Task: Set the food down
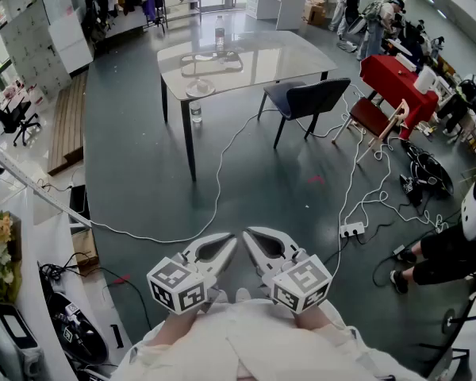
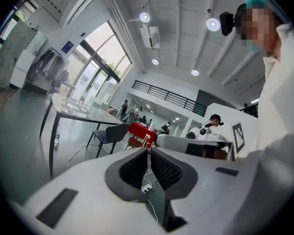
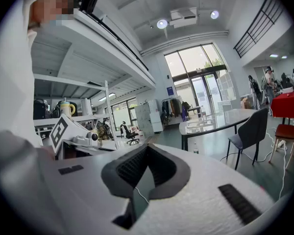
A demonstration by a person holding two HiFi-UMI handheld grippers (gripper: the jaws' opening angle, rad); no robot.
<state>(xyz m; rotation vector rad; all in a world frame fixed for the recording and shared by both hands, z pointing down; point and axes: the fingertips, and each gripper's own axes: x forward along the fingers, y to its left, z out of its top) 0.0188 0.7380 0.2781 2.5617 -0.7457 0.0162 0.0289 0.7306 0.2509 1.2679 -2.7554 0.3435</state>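
Grippers idle at the person's waist. We find the white left gripper (image 1: 228,241) with its dark-padded jaws closed tip to tip on nothing, and the right gripper (image 1: 251,235) likewise closed and empty. We cannot make out any food. The grey glass-topped table (image 1: 293,54) stands well apart. We judge that set-down has not begun; the next move calls for locating the food.

head view steeply down from above; tool views forward; all share distant table (image 1: 285,54).
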